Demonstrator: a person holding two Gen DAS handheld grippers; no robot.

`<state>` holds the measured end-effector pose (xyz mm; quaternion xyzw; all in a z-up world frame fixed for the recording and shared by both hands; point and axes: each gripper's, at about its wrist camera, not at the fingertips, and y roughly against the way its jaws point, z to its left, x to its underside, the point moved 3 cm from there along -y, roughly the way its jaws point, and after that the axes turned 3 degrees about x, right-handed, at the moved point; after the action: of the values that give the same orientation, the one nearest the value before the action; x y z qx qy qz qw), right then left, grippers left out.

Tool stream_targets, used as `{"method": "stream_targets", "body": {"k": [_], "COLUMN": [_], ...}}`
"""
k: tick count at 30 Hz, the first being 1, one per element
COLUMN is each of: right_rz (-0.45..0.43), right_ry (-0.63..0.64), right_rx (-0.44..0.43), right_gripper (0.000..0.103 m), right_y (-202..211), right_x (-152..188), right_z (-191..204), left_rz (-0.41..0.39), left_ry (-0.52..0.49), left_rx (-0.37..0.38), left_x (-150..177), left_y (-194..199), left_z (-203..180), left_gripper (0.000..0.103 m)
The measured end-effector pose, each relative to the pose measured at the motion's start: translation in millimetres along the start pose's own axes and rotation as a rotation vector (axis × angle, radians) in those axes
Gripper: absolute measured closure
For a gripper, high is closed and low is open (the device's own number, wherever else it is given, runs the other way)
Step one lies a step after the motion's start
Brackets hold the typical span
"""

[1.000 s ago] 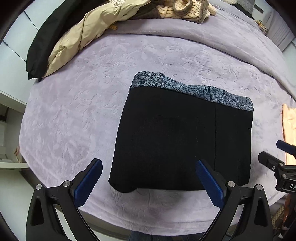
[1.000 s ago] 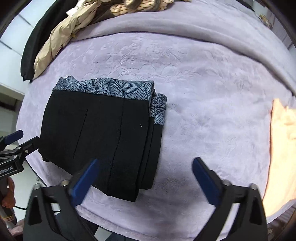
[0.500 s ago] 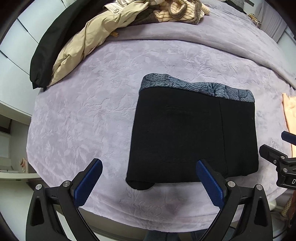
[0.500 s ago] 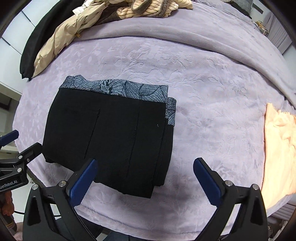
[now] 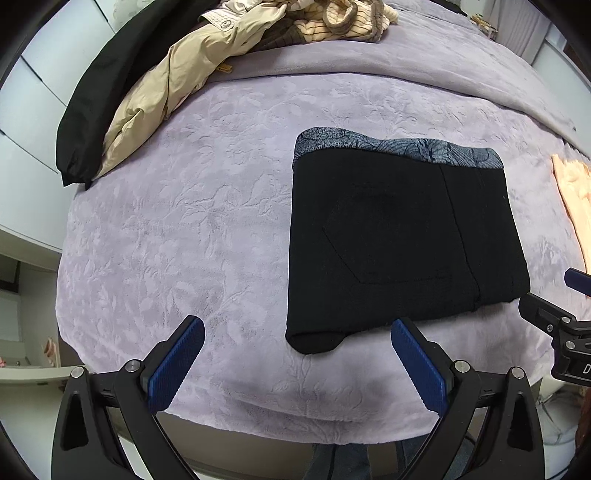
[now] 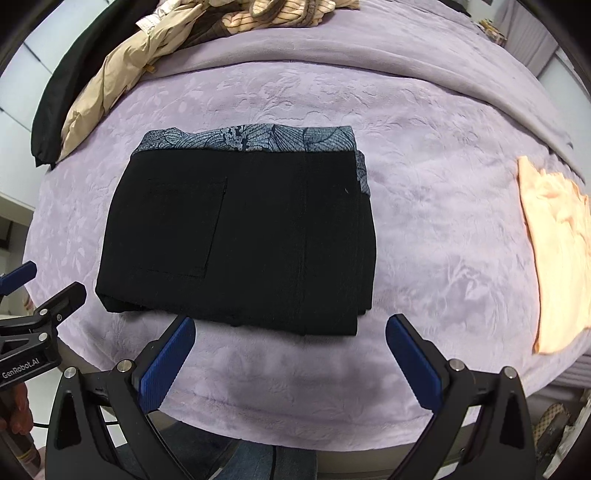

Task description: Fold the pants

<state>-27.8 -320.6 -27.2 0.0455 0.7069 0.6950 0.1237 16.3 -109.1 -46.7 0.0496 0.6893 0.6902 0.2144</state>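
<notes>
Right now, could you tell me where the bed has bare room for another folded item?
Bare blanket lies between the folded pants and the beige jacket, and between the pants and the peach garment. The far edge is crowded with clothes.

Lilac bed (image 5: 207, 236): folded pants (image 5: 399, 240), jackets (image 5: 173, 81), peach cloth (image 6: 554, 251).

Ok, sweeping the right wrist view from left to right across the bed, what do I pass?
Left gripper at the edge → folded black pants → bare purple blanket → peach garment.
</notes>
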Motion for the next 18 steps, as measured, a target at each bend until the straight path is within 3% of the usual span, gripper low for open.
{"method": "stream_targets", "body": {"k": [18], "right_rz": [-0.028], "right_ry": [-0.031], "right_rx": [0.011], "right_gripper": [0.0], "right_y": [32], "right_x": [20], "right_z": [10], "left_rz": [-0.017], "left_ry": [0.002], "left_rx": [0.043], "left_x": [15], "left_y": [6], "left_z": [9], "left_gripper": [0.002]}}
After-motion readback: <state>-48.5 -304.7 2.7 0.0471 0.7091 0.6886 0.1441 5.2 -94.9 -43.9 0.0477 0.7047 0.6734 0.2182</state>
